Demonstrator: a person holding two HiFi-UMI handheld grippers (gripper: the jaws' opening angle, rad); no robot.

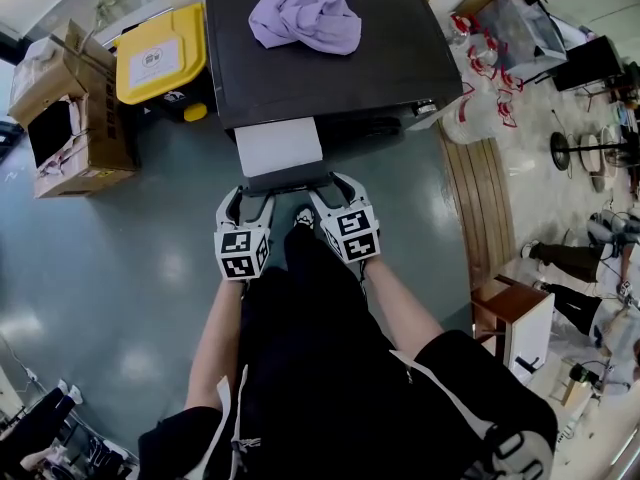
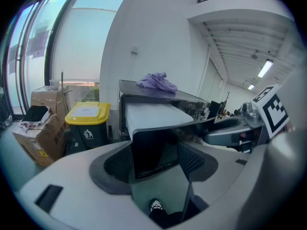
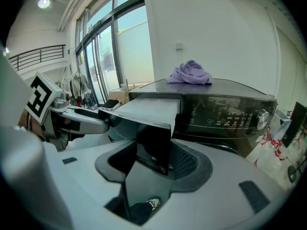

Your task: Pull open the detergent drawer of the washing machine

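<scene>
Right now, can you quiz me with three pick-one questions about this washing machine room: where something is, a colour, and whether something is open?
1. Where is the crumpled purple cloth?
A. on top of the black washing machine
B. on a cardboard box
C. on the floor
2. What colour is the lid of the plastic bin?
A. red
B. yellow
C. green
3. The white detergent drawer is:
A. shut
B. pulled out
C. missing
Answers: A, the cloth lies on the machine's top; B, the lid is yellow; B, the drawer sticks out, with the left claw and right claw clamped on its front.
</scene>
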